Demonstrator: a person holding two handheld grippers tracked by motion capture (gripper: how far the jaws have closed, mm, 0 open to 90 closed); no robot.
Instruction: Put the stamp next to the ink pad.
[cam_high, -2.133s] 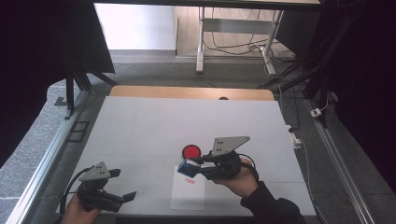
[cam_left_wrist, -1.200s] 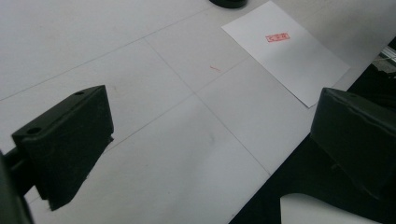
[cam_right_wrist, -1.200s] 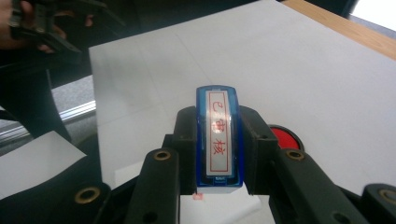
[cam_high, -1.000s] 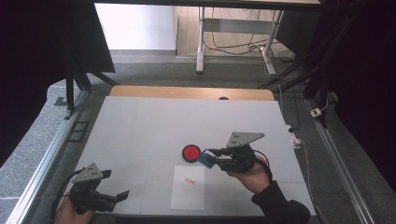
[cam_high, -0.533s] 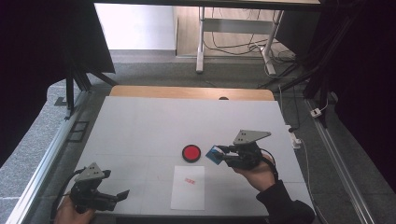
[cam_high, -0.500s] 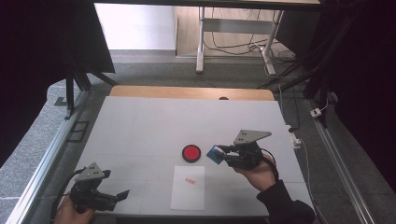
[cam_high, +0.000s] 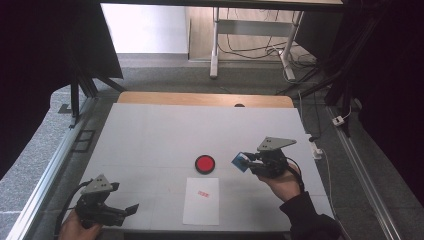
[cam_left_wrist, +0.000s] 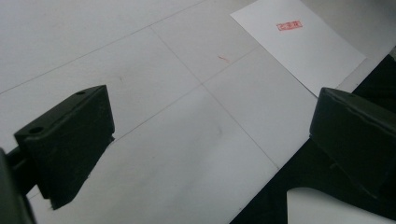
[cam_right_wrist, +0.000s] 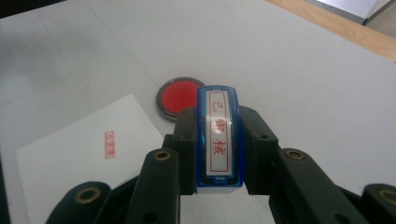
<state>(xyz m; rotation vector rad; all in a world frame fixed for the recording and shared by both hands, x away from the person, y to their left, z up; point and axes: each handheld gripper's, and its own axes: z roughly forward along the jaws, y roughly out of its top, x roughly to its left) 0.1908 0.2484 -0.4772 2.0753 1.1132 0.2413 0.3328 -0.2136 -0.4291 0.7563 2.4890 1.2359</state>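
The right gripper (cam_high: 250, 162), clamping a blue stamp (cam_right_wrist: 218, 135), has drifted right of the red ink pad (cam_high: 205, 163); stamp's length points forward. The left gripper (cam_left_wrist: 205, 140) gapes wide.

On the table (cam_high: 150, 135), an ink pad (cam_high: 204, 163) sits near the centre, a stamped sheet of paper (cam_high: 201, 201) just in front of it. The right claw (cam_high: 245, 162), right of the pad, grips a stamp (cam_high: 240, 161); the left claw (cam_high: 129, 211) rests at the front-left corner.

blue stamp (cam_right_wrist: 219, 135) in fingers (cam_right_wrist: 186, 154), ink pad (cam_right_wrist: 180, 100), paper (cam_right_wrist: 88, 158)
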